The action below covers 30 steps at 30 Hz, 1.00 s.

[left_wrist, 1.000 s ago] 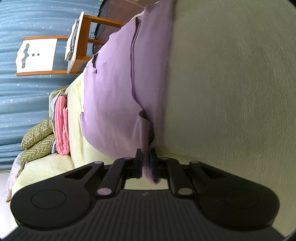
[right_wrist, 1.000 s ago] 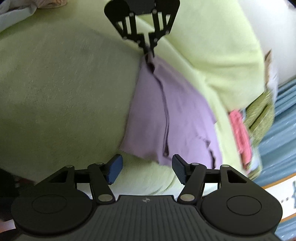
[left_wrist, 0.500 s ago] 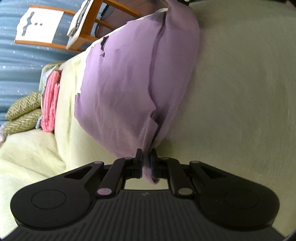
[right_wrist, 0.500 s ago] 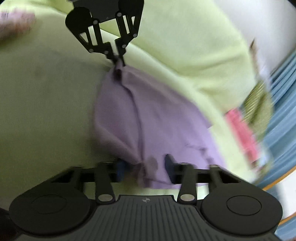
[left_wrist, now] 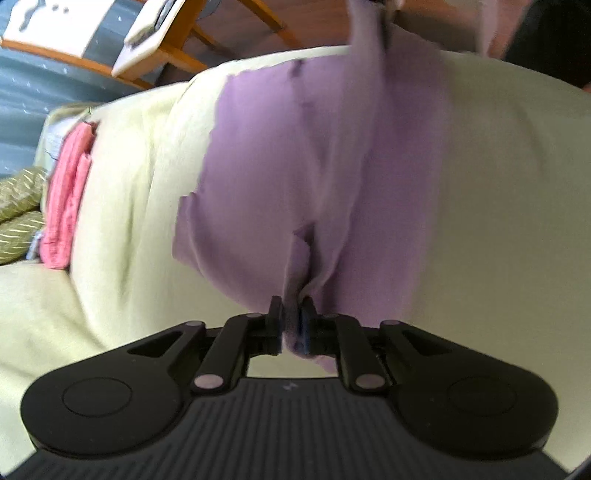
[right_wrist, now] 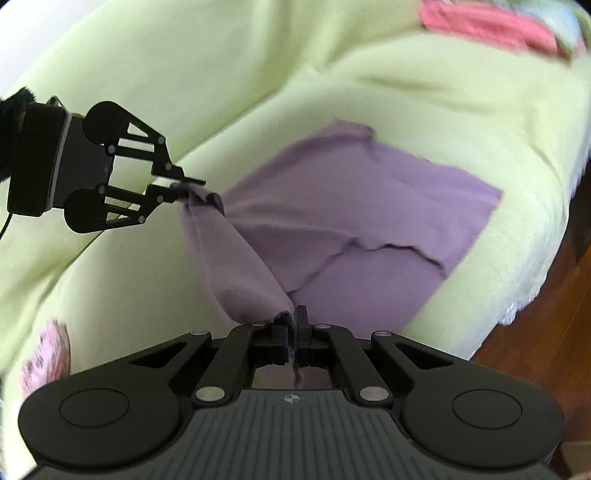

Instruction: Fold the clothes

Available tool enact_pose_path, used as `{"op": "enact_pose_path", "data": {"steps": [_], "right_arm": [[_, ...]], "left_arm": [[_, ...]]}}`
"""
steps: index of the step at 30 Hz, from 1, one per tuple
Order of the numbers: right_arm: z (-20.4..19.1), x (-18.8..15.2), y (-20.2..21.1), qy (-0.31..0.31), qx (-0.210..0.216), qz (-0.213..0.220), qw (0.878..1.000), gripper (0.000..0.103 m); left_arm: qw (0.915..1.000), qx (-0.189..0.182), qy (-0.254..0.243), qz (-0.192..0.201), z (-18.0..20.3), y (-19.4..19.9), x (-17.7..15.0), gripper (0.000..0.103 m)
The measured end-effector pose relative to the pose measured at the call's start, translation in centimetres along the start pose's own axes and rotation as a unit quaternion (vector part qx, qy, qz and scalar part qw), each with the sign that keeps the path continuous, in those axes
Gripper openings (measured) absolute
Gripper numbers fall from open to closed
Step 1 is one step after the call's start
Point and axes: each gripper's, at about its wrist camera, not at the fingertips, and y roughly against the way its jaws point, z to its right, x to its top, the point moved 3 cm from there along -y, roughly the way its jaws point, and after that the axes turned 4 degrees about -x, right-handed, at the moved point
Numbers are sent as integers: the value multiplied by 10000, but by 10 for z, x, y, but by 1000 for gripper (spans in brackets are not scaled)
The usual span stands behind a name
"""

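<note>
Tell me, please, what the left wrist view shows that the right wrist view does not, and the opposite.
Only the left wrist view shows the wooden chair, the blue curtain and the olive patterned cushions. Only the right wrist view shows the left gripper from outside, its jaws opening with a bunched corner of cloth between them, and the right gripper shut on another corner. Both views show the purple garment, the pale green sofa cover and the folded pink cloth.

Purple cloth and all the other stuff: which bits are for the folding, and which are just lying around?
For the folding:
purple cloth
left gripper, pinching it, jaws opening
right gripper, shut on it

Just lying around:
pink clothes
patterned cushions
wooden chair
</note>
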Motion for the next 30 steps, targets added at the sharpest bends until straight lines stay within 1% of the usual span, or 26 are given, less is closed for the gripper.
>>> {"op": "enact_pose_path", "data": {"steps": [1, 3, 4, 5, 6, 7, 8, 10, 12, 14, 16, 17, 20, 22, 23, 24, 26, 28, 30], "right_arm": [[13, 7, -8, -137, -39, -55, 9999, 3], [35, 17, -29, -386, -65, -290, 9988, 18], [42, 19, -34, -496, -134, -367, 9980, 21], [45, 21, -34, -541, -136, -338, 9979, 22], [49, 23, -34, -585, -138, -309, 9977, 25], [49, 23, -32, -602, -155, -264, 9977, 28], [49, 23, -30, -618, -172, -219, 9977, 32], [49, 21, -31, -709, -178, -156, 9972, 32], [50, 24, -30, -773, -200, -16, 9968, 32], [50, 25, -30, -751, -306, 84, 9967, 32], [52, 27, -30, -695, -416, 172, 9966, 33], [54, 29, -32, -666, -448, 167, 9966, 37], [60, 29, -40, -592, -509, 138, 9969, 37], [58, 26, -35, -509, -489, 186, 9973, 35], [58, 26, -35, -474, -485, 200, 9975, 26], [57, 26, -36, -439, -481, 215, 9976, 15], [59, 26, -36, -457, -514, 243, 9973, 6], [61, 28, -30, -528, -540, 351, 9965, 3], [63, 30, -24, -595, -562, 440, 9957, 3]], "left_arm": [[9999, -72, 87, 1, -14, -11, 3, 21], [9984, -336, 452, 4, -39, -27, 5, 22], [9966, -461, 679, 19, -50, -31, 4, 22], [9929, -662, 988, 30, -60, -33, 0, 22], [9879, -848, 1298, 49, -68, -31, -5, 22], [9821, -1006, 1592, 74, -73, -29, -11, 22], [9743, -1182, 1916, 81, -77, -26, -18, 22], [9573, -1476, 2485, 58, -82, -22, -35, 22], [9389, -1657, 3016, 22, -85, -19, -51, 22], [9229, -1759, 3426, 47, -88, -19, -61, 22], [9100, -1861, 3704, 122, -93, -22, -62, 22], [9037, -1913, 3826, 178, -95, -24, -62, 22], [8935, -1971, 4022, 329, -99, -31, -58, 22], [9002, -1854, 3928, 302, -96, -33, -58, 14], [9034, -1792, 3884, 300, -95, -34, -57, 5], [9062, -1734, 3845, 301, -93, -33, -57, 5], [9090, -1638, 3818, 341, -92, -30, -59, 4], [9135, -1508, 3761, 375, -91, -24, -57, 4], [9205, -1371, 3639, 389, -91, -22, -52, 4]]}}
